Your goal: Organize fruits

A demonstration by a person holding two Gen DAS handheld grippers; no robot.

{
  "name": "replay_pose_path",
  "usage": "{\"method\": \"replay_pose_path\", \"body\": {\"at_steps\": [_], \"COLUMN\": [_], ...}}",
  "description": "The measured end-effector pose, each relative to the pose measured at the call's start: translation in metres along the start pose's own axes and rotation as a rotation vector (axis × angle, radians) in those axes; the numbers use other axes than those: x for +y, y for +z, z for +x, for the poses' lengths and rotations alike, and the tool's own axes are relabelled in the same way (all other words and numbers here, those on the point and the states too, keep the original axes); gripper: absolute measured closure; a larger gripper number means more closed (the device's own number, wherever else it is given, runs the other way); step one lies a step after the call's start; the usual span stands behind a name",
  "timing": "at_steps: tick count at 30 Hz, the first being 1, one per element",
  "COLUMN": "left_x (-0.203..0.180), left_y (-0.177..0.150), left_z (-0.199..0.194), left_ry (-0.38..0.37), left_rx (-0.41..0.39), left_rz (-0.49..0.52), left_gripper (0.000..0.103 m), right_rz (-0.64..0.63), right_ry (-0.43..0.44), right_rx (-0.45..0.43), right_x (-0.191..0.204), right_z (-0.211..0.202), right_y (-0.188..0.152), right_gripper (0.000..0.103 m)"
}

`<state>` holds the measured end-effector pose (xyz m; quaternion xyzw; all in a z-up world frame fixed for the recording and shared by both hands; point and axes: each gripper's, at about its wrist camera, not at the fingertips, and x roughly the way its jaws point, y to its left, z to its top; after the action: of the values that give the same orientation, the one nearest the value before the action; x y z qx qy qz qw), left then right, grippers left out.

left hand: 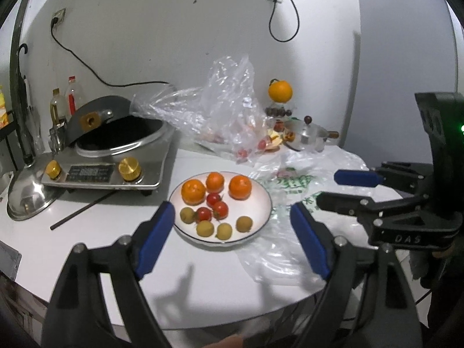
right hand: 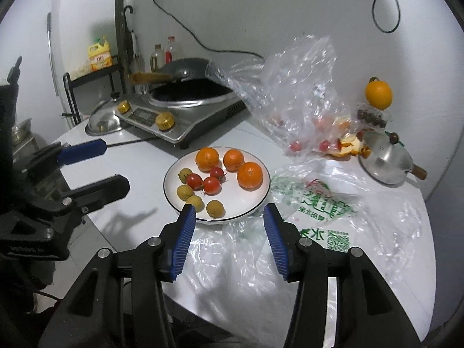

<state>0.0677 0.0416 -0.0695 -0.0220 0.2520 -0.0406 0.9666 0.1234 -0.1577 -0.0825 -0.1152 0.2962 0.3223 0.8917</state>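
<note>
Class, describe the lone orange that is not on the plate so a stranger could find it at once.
Start at the white plate of fruit on the table, then look past the crumpled clear plastic bag toward the wall. There one orange sits perched high on a small stand. Unlike the three oranges on the plate, it stands alone, raised well above the tabletop.

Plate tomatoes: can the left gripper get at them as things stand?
Probably yes. The left gripper is open and empty, aimed at the plate. Nothing lies between, though the tomatoes are hemmed by oranges and small yellow-green fruits.
</note>
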Motion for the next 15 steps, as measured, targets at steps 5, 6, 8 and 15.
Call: {"method": "replay_pose_path", "body": {"at_steps": [5,6,8,15], "left_x": [-0.009,-0.011,-0.015,-0.029], "left_y": [0.005,0.007,0.012,0.033], "left_z": [-0.017,-0.021,-0.03,-0.062], "left_ry": [0.016,0.025,0.025,0.038], "left_rx": [-0.012,-0.019,-0.038,-0.118], "left_rz": [-0.003,-0.001,0.003,0.049], "left_gripper": [0.02,0.02,0.02,0.019], "right_rz": [0.005,0.007,0.011,0.029], "right_ry": [-0.03,-0.036,-0.055,-0.096], "right_rx": [-0.057,-0.068,-0.099,-0.189], "right_x": [0.002,0.002,0.002,-0.003], "right_z": [-0.029,-0.035,-0.05,-0.09], "right_y": [0.0,0.001,0.002,0.008], "right_gripper": [0.051,0.051,0.049,0.042]}}
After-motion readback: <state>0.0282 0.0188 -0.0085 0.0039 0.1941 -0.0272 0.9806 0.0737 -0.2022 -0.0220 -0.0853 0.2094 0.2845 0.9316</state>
